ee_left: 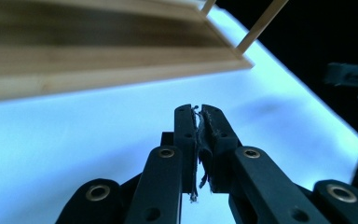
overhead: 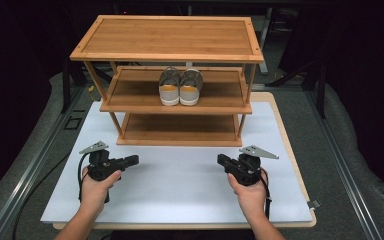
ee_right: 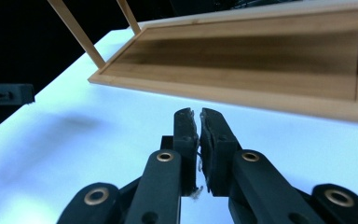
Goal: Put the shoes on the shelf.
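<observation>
Shoes [overhead: 180, 86] side by side on middle shelf of wooden rack [overhead: 166, 39], well apart from grippers. Left gripper [overhead: 131, 160] and right gripper [overhead: 222, 160] closed, empty, low over white table [overhead: 180, 180], pointing inward.

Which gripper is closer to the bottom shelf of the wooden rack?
Right, but only slightly. The right gripper sits shut below the bottom shelf, near its right corner. The left gripper sits shut below its left corner, a touch farther out.
</observation>
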Demonstrator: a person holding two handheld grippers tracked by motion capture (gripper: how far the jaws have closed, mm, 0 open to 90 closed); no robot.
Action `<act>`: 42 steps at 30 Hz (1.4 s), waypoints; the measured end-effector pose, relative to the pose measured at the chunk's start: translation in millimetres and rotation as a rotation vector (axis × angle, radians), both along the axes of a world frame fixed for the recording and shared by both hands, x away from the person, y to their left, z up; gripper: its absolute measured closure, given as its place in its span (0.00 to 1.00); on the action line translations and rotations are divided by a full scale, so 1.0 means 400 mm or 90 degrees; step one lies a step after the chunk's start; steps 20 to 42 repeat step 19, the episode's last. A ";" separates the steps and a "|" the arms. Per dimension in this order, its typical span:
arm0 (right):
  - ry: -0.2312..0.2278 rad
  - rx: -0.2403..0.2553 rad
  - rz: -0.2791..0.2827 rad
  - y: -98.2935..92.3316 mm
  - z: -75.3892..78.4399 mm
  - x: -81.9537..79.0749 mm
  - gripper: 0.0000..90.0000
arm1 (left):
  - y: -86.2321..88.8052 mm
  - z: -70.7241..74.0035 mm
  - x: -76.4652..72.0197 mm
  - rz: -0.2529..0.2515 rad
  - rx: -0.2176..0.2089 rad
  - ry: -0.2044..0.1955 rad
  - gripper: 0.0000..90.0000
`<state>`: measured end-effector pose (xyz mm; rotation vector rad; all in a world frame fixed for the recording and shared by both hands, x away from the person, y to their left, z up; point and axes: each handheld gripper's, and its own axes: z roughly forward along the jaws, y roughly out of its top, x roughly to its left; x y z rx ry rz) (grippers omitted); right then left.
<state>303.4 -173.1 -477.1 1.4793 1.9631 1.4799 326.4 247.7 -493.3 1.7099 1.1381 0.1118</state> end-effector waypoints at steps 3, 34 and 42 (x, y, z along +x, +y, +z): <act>0.001 -0.008 -0.006 0.002 -0.026 -0.011 0.94 | 0.003 -0.017 -0.009 0.003 0.016 -0.005 0.94; 0.017 -0.077 -0.008 0.008 -0.115 -0.023 0.91 | -0.024 -0.093 -0.027 -0.011 0.077 -0.016 0.83; 0.017 -0.077 -0.008 0.008 -0.115 -0.023 0.91 | -0.024 -0.093 -0.027 -0.011 0.077 -0.016 0.83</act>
